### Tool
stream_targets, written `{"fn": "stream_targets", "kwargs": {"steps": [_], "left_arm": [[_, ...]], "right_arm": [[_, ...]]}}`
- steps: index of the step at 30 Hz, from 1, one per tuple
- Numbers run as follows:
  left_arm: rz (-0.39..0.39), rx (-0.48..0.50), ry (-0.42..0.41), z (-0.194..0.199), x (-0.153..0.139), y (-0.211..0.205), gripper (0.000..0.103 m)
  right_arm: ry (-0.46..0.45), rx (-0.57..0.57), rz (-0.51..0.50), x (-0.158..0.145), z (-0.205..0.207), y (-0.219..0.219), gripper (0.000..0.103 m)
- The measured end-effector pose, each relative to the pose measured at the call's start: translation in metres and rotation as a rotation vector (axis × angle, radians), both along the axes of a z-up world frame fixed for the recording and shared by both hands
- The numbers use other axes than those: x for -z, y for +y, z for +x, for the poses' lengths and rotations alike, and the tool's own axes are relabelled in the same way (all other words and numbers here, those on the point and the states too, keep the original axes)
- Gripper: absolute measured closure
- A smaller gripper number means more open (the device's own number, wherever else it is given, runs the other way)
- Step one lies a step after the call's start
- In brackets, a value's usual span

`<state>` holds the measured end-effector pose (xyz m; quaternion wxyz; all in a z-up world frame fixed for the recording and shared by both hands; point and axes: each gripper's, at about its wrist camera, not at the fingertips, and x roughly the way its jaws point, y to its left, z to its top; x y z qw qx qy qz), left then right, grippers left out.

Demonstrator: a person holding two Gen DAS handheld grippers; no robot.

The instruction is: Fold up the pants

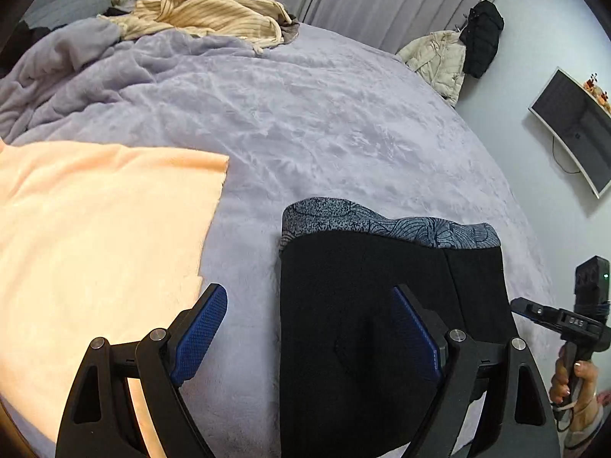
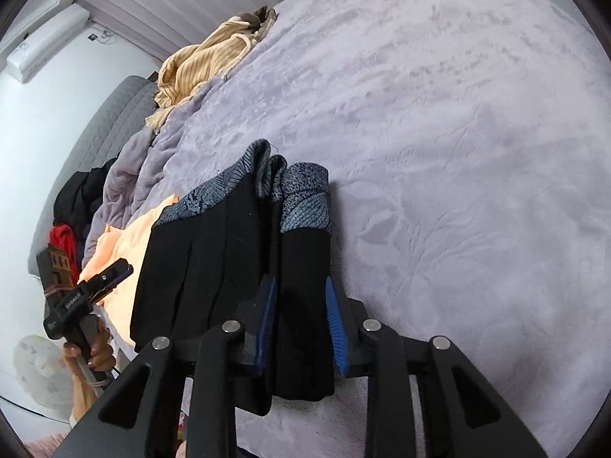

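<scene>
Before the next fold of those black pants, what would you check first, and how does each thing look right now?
1. Right tool around the black pants: ok, a fold sits between its fingers.
2. Firm clamp: cannot tell.
3. Left tool free: ok, open, holding nothing.
4. Patterned waistband layers aligned: not ok, bunched unevenly.
5. Room on the lilac blanket ahead: ok.
6. Peach cloth apart from pants: ok in the left view.
</scene>
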<state>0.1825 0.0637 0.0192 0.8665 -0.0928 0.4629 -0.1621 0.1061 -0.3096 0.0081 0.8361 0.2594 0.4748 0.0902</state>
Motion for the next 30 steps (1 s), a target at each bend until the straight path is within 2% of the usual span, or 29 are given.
{"fn": "stream_targets", "kwargs": {"steps": [4,6,8,10,11,14,26,30], "left_arm": [[0.036,0.036,0.035,0.002,0.018,-0.025,0.015],[0.083,0.06,0.071,-0.006,0.043,-0.043,0.015],[0.105,0.049,0.074,-0.016,0.056,-0.055,0.001],[0.088,0.042,0.079,-0.024,0.06,-0.057,0.001],[0.085,0.045,0.087,-0.028,0.056,-0.057,0.001],[0.089,0.034,0.101,-0.033,0.051,-0.056,0.001],[0.264,0.022,-0.004,-0.064,0.028,-0.071,0.001],[0.29,0.028,-0.031,-0.073,0.02,-0.072,0.001]], "right_arm": [[-0.069,-0.062,-0.039,-0.023,-0.005,0.025,0.074],[-0.088,-0.109,-0.105,-0.027,-0.004,0.049,0.074],[-0.075,-0.142,-0.162,-0.018,-0.008,0.066,0.074],[-0.046,-0.139,-0.214,-0.003,-0.012,0.077,0.074],[-0.051,-0.132,-0.259,0.002,-0.015,0.083,0.074],[-0.089,-0.138,-0.31,0.005,-0.023,0.087,0.073],[-0.086,-0.096,-0.281,0.004,-0.039,0.085,0.071],[-0.075,-0.076,-0.277,0.0,-0.045,0.086,0.069]]}}
